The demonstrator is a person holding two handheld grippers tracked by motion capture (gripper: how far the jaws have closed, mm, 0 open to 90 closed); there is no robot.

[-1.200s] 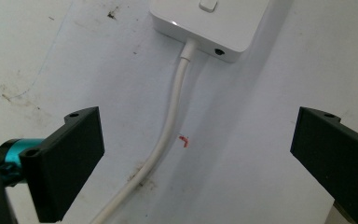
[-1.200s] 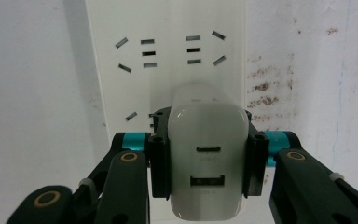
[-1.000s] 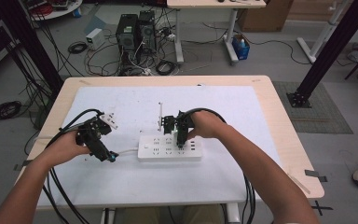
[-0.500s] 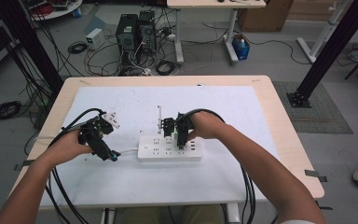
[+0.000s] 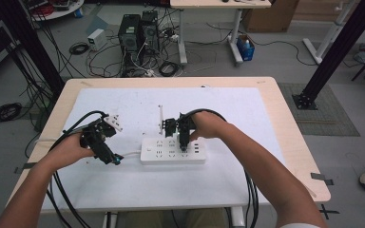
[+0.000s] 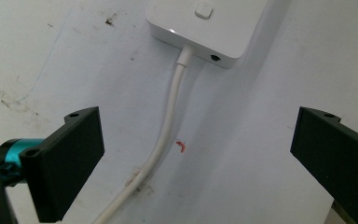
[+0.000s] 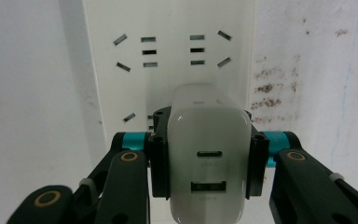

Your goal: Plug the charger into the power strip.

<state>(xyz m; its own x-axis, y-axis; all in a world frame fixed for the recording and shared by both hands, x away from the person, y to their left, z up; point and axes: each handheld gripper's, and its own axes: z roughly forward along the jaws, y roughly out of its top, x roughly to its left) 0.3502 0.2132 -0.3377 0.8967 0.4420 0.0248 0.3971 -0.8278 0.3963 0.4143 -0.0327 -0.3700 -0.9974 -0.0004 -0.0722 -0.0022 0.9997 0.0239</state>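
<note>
White sheeting covers the table (image 5: pixel 275 102), with computer towers (image 5: pixel 135 33) and cables on the floor beyond at 12 o'clock. At the middle of the table lies a white strip (image 5: pixel 173 151), its cord (image 6: pixel 168 121) leaving at 9 o'clock. The right hand-held gripper (image 5: pixel 184 142) stands over the strip's 3 o'clock end, its jaws clamped on the sides of a white charger (image 7: pixel 209 149) that sits against the strip's sockets; whether its pins are fully in I cannot tell. The left hand-held gripper (image 5: pixel 109 156) rests at 9 o'clock of the strip, jaws wide apart, astride the cord without touching it.
</note>
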